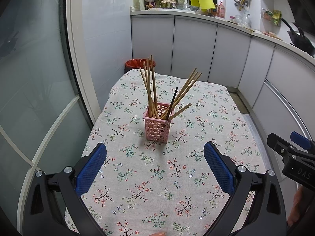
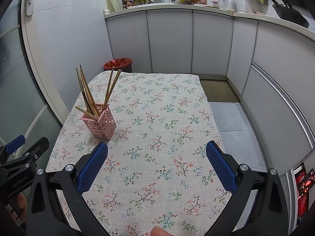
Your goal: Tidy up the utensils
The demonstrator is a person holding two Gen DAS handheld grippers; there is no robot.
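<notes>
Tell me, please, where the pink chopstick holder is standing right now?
The pink chopstick holder stands upright on the floral tablecloth, centred ahead of the left gripper in its view, and far left in the right wrist view.

A pink perforated holder (image 1: 157, 125) stands upright on the floral tablecloth (image 1: 149, 177), near the table's middle. Wooden chopsticks (image 1: 150, 87) lean in it in two splayed groups, with one black chopstick (image 1: 171, 103) among them. The left gripper (image 1: 155, 153) hangs above the cloth short of the holder, its blue pads (image 1: 218, 167) spread wide with nothing between them. The right gripper (image 1: 289, 149) enters at the right edge. A red-lined bin (image 1: 135, 64) stands beyond the table.
</notes>
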